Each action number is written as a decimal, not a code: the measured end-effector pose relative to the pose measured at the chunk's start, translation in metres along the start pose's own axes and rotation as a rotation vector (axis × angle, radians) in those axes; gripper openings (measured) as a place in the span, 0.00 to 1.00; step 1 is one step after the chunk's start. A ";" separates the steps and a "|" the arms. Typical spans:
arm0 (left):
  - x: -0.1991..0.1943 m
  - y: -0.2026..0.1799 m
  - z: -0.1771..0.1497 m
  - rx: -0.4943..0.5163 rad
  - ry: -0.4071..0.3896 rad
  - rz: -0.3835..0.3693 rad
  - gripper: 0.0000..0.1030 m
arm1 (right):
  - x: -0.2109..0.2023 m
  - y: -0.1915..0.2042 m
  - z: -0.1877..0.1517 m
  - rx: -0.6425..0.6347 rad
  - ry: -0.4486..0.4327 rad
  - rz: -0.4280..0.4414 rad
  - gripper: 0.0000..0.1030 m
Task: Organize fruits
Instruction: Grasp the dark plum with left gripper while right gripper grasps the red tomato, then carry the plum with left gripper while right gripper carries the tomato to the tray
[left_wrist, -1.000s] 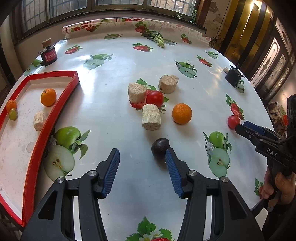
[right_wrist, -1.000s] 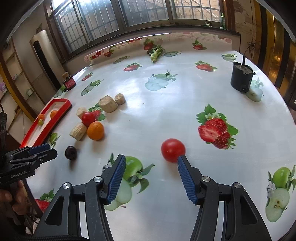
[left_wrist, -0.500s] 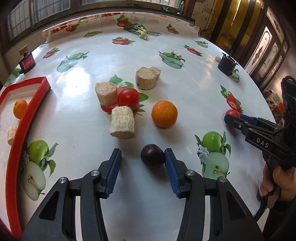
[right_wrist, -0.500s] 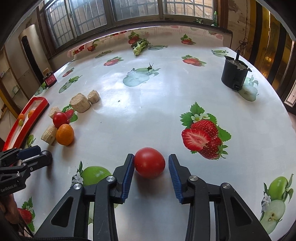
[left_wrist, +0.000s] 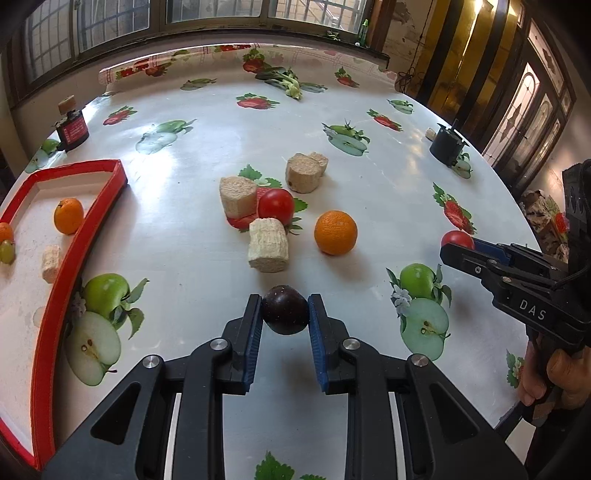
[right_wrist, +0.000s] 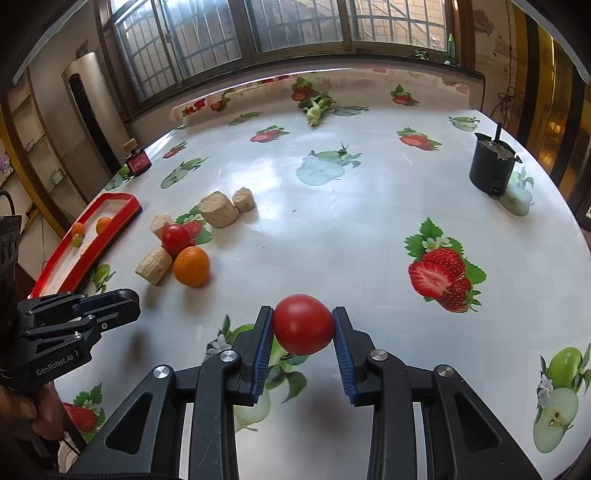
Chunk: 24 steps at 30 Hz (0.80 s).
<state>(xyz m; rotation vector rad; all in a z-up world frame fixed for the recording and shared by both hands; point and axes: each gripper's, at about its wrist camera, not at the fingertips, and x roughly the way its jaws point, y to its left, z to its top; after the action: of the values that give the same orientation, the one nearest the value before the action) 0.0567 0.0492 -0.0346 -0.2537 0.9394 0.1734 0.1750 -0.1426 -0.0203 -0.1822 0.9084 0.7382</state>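
Observation:
In the left wrist view a dark plum (left_wrist: 285, 312) sits between the blue pads of my left gripper (left_wrist: 284, 301), which is shut on it just above the tablecloth. My right gripper (right_wrist: 303, 314) is shut on a red tomato (right_wrist: 303, 326); it also shows at the right of the left wrist view as the right gripper (left_wrist: 461, 251). An orange (left_wrist: 335, 232) and a second tomato (left_wrist: 276, 204) lie mid-table. At the left, the red tray (left_wrist: 55, 295) holds an orange (left_wrist: 68, 216), a green grape (left_wrist: 6, 251) and a beige block.
Beige cylinder blocks (left_wrist: 267, 245) cluster around the loose tomato. A black pot (right_wrist: 493, 168) stands at the far right and a dark red jar (left_wrist: 72, 127) at the far left. Leafy greens (left_wrist: 288, 83) lie at the back. A person's hand (left_wrist: 554, 373) holds the right gripper.
Both grippers moved forward over their fruit and shut: the left on the plum, the right on the tomato, which were lying free beyond open fingers a second ago.

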 end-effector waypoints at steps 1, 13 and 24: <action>-0.003 0.004 -0.001 -0.008 -0.005 0.003 0.21 | 0.000 0.006 0.000 -0.010 0.000 0.009 0.32; -0.039 0.050 -0.018 -0.098 -0.062 0.074 0.21 | 0.003 0.073 -0.004 -0.098 0.019 0.137 0.32; -0.060 0.091 -0.035 -0.176 -0.086 0.128 0.21 | 0.004 0.127 -0.003 -0.182 0.028 0.213 0.32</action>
<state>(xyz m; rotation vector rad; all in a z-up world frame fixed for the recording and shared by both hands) -0.0278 0.1237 -0.0181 -0.3460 0.8557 0.3831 0.0922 -0.0476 -0.0051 -0.2593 0.8958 1.0195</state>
